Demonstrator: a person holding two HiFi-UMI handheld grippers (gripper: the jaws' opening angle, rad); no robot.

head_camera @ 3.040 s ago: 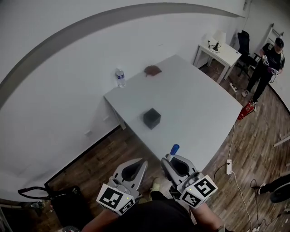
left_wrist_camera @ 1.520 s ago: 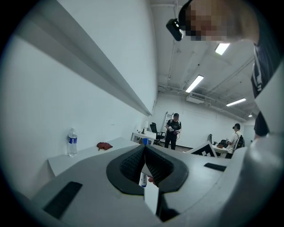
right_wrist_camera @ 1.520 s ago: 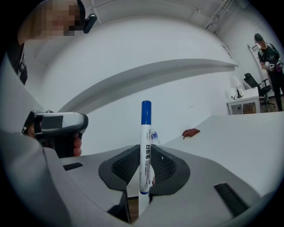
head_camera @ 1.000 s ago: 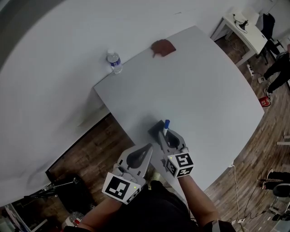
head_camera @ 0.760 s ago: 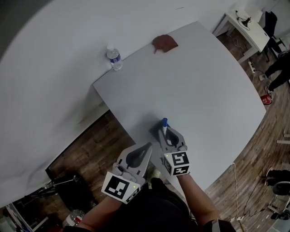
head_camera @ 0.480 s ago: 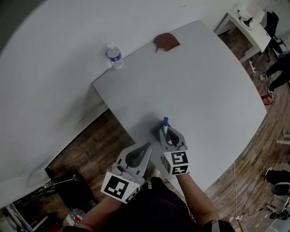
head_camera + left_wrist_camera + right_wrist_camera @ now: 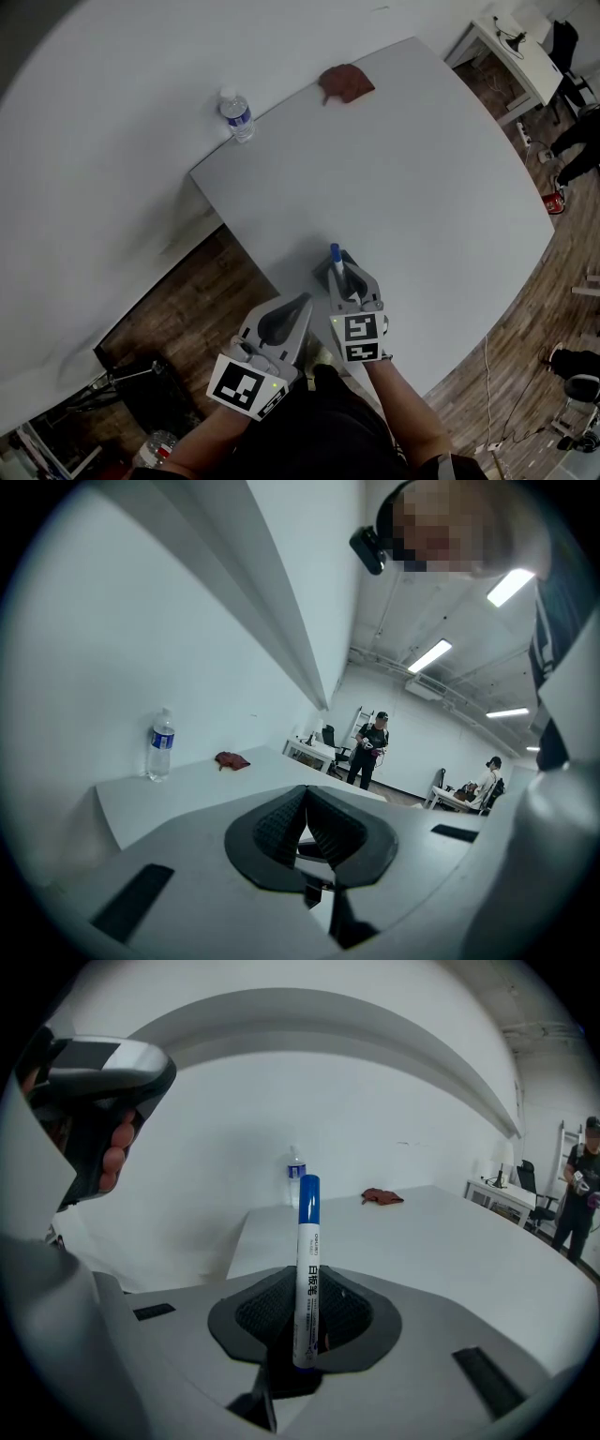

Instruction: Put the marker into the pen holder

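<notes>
My right gripper (image 7: 343,277) is shut on a white marker with a blue cap (image 7: 336,256), which stands cap-up between the pads (image 7: 342,1316). In the right gripper view the marker (image 7: 307,1269) rises straight out of the jaws. The dark cube-shaped pen holder (image 7: 322,271) sits on the white table (image 7: 422,178) near its front edge. It lies right under that gripper and is mostly hidden by it. My left gripper (image 7: 302,302) hovers beside it over the table edge, its pads (image 7: 281,825) pressed together with nothing between them.
A water bottle (image 7: 236,114) stands at the table's far left corner and a reddish-brown cloth (image 7: 346,83) lies at the far edge. A white desk (image 7: 514,49) and a person (image 7: 577,141) are at the far right. Wooden floor lies below the table's edges.
I have come up to the table since the earliest frame. Over the last second the right gripper sank and rolled over the pen holder, tipping the marker's cap leftward. The left gripper dropped slightly.
</notes>
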